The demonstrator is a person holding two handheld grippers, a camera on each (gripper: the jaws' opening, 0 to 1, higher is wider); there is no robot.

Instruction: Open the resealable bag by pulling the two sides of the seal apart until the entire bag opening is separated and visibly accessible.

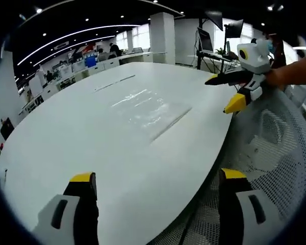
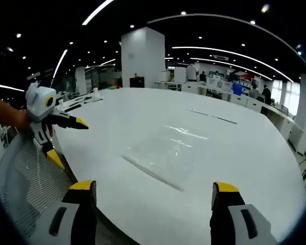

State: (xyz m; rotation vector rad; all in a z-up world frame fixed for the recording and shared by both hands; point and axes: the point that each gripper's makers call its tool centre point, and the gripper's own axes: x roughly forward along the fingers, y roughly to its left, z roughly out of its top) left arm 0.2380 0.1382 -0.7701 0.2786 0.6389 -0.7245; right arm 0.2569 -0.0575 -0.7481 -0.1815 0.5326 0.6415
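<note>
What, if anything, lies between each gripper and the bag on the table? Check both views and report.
Nothing visible does. The clear resealable bag lies flat on the white table, with bare tabletop between it and the left gripper. In the right gripper view, bare tabletop likewise separates the right gripper from the bag. Both grippers are open.

this is a big open-plan office: a broad white table [image 2: 234,168] up front, a mesh chair [image 1: 275,138] at its edge, rows of desks [image 2: 245,99] with seated people, monitors on stands [image 1: 206,38], white pillars [image 2: 143,58], and strip lights [image 2: 229,51] overhead.
</note>
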